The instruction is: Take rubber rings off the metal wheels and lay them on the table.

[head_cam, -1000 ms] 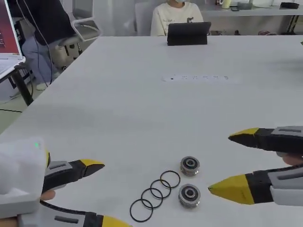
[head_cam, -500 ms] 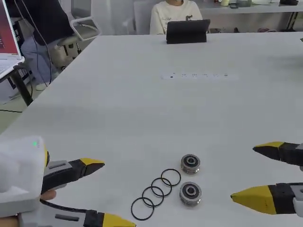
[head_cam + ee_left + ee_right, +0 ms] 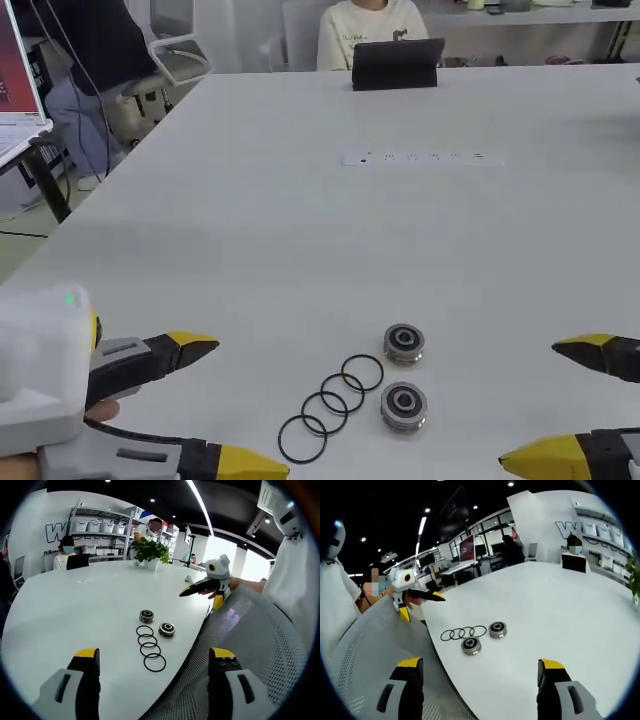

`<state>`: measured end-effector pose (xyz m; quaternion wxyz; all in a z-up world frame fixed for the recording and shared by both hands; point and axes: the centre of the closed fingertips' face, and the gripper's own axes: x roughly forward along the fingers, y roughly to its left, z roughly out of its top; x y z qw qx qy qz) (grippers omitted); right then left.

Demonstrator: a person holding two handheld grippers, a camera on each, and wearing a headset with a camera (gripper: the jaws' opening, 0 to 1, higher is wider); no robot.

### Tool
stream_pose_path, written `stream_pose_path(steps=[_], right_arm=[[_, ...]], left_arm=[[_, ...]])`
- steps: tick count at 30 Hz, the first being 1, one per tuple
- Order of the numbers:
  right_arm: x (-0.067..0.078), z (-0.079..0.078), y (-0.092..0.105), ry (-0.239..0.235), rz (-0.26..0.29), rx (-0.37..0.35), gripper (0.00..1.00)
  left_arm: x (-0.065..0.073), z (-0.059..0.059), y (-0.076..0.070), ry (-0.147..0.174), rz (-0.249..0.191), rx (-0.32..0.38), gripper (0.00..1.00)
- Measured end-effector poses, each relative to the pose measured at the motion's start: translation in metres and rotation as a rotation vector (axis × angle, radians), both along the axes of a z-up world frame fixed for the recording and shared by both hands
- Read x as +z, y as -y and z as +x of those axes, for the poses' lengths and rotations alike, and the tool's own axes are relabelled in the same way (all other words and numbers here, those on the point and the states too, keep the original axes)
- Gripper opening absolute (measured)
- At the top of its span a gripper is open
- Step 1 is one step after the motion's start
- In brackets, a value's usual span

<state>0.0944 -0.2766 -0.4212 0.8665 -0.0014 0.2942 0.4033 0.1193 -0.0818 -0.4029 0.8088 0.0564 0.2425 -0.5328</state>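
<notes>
Two metal wheels (image 3: 404, 342) (image 3: 404, 405) lie flat on the white table (image 3: 330, 230), near its front edge. Several black rubber rings (image 3: 331, 403) lie beside them in an overlapping row running toward the lower left. My left gripper (image 3: 225, 405) is open at the lower left, a little short of the rings. My right gripper (image 3: 545, 403) is open at the lower right, well apart from the wheels. The left gripper view shows the wheels (image 3: 146, 616) (image 3: 166, 629) and rings (image 3: 149, 645) ahead of the open left gripper (image 3: 154, 654). The right gripper view shows the wheels (image 3: 497, 629) (image 3: 471, 645) and rings (image 3: 463, 632) ahead of the open right gripper (image 3: 480, 663).
A dark tablet (image 3: 395, 66) stands at the table's far edge with a person seated behind it. A pale strip (image 3: 415, 158) lies mid-table. An office chair (image 3: 170, 55) and a laptop (image 3: 15, 80) stand to the left. A potted plant (image 3: 150, 552) sits farther along the table.
My right gripper has drawn back to the right and down, away from the wheels, staying open. The left gripper, wheels and rings have kept their places.
</notes>
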Motion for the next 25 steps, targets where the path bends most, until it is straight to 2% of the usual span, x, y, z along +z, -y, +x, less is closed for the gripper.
stream_pose_path(steps=[6,12,17,22,25], right_arm=[[-0.009,-0.004,0.004,-0.025,-0.011,-0.012,0.97],[-0.017,-0.008,0.007,-0.044,-0.032,-0.021,0.98],[-0.018,-0.010,0.003,-0.050,-0.031,-0.014,0.99],[-0.018,-0.009,0.004,-0.048,-0.028,-0.029,0.99],[-0.018,-0.009,0.005,-0.049,-0.027,-0.034,0.99]], left_arm=[[-0.001,0.000,-0.001,-0.015,-0.005,0.007,0.91],[0.000,0.001,-0.001,-0.016,-0.013,0.020,0.92],[-0.002,0.001,-0.002,-0.022,-0.009,0.022,0.99],[-0.005,-0.002,-0.001,-0.030,0.005,0.008,0.99],[-0.004,-0.002,-0.001,-0.035,-0.004,0.014,0.99]])
